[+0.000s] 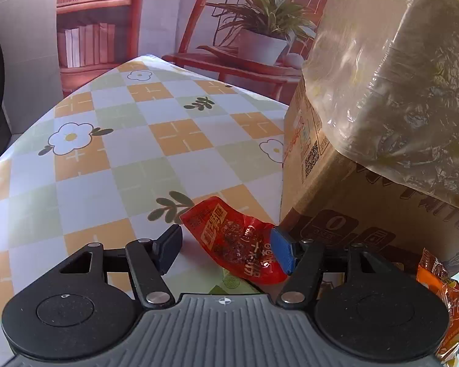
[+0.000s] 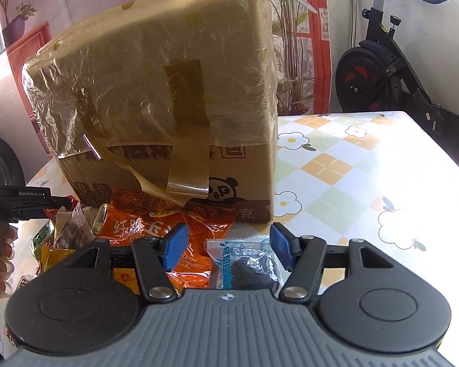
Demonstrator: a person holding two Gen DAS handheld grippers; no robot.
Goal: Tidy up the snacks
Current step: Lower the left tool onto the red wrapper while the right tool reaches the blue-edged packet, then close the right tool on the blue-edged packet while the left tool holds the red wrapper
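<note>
A red snack packet (image 1: 238, 241) lies on the desk (image 1: 113, 159) at the foot of a cardboard box (image 1: 336, 202), bent so that its far end lifts a little off the checked, flowered cloth. It sits between the two fingers of the left hand-held gripper (image 1: 226, 246), whose jaws stand wide apart; the blue pad of the right-side finger (image 1: 283, 250) touches or nearly touches the packet's edge, while the dark left-side finger stands clear of it. At the right edge of that view an orange packet (image 1: 446, 302) lies beside the box.

In the right wrist view, a small clear-and-blue wrapped snack (image 2: 244, 260) with a dark filling lies just in front of the box, between the spread fingers of the right hand-held gripper (image 2: 228, 247), whose jaws are also open and grip nothing. Just left of it lies an orange bag of corn chips (image 2: 174, 229), partly under the left blue pad. Further left, a heap of mixed snack packets (image 2: 67, 235) rests against the box's lower front.

The box is partly covered by a crinkled plastic wrap (image 2: 156, 70) with a strip of brown tape hanging down its front, and a panda figure is printed near its lower corner. An exercise bike (image 2: 391, 70) stands beyond the desk.
</note>
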